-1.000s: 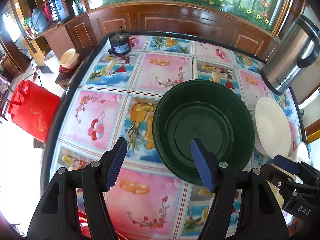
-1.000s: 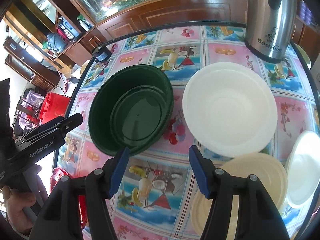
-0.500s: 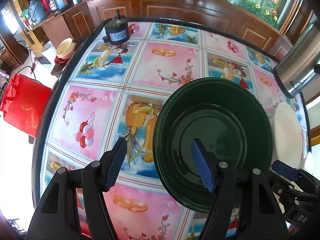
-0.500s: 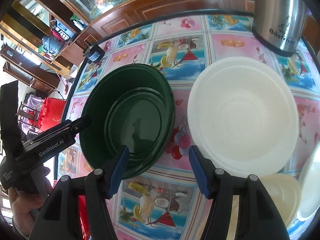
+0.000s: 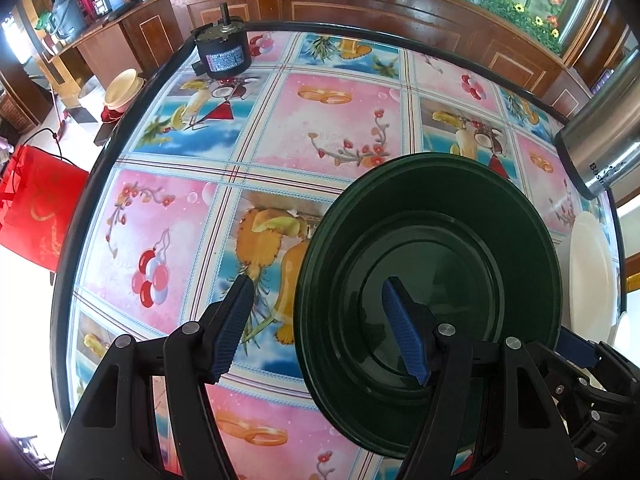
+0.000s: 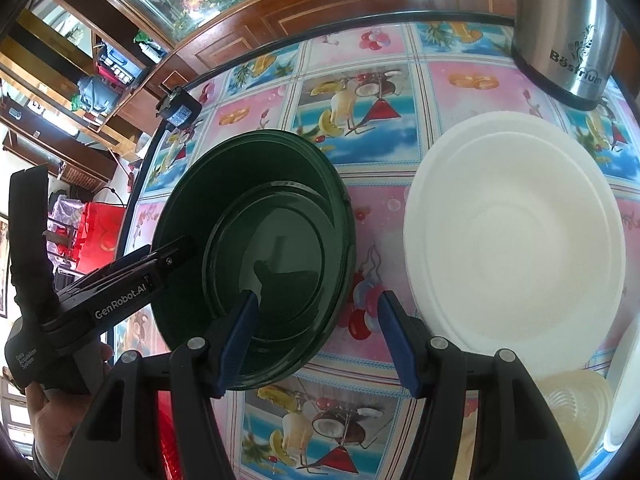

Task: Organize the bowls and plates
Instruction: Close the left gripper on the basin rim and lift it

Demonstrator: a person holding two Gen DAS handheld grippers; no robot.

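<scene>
Between the spread jaws of the left claw [image 5: 316, 326] sits the near rim of the green bowl [image 5: 428, 300] on the patterned worktop [image 5: 192, 208]; the right claw [image 6: 316, 338], gaping and empty, straddles its other rim, beside the white plate [image 6: 516, 236].

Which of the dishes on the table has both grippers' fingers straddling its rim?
The dark green round bowl; the white plate and cream ribbed bowl lie clear of both.

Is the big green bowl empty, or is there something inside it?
Not empty: the green bowl holds a smaller green dish nested flat on its bottom. No food shows in either.
</scene>
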